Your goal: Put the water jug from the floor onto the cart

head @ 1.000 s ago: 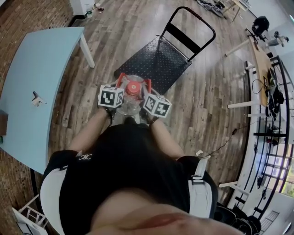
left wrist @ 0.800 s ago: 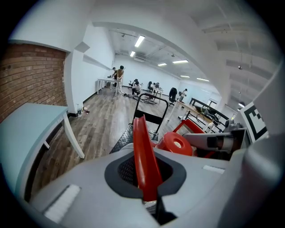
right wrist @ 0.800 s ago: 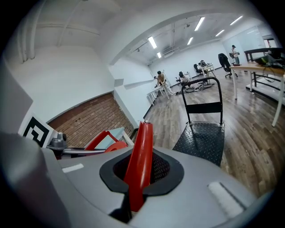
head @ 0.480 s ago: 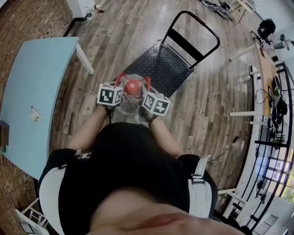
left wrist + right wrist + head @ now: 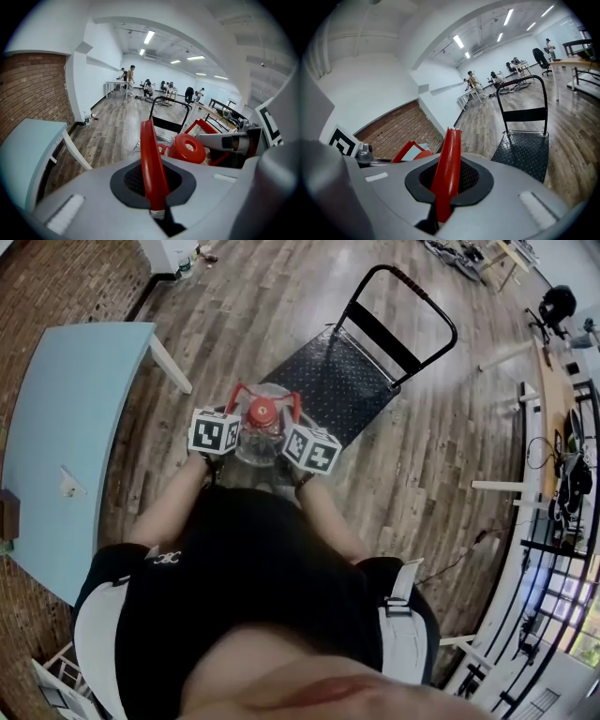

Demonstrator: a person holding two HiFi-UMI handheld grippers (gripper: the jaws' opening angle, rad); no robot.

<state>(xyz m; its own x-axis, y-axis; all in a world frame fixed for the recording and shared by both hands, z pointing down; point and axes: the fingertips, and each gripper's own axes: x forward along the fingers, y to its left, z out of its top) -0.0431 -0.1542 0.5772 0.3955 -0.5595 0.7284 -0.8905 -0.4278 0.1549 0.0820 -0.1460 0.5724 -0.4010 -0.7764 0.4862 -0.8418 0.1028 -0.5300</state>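
Note:
The water jug is clear with a red cap and two red strap handles. In the head view it hangs between my two grippers, just in front of the near edge of the black cart. My left gripper is shut on the left red handle, and the cap shows just past it. My right gripper is shut on the right red handle. The cart's deck and upright push bar lie ahead of it.
A light blue table with a white leg stands to the left of the jug. Wooden floor surrounds the cart. White desks and cables line the right side. People stand far off at the back of the room.
Both grippers and the jug have moved forward together toward the cart's near edge. Both grips on the red handles are unchanged.

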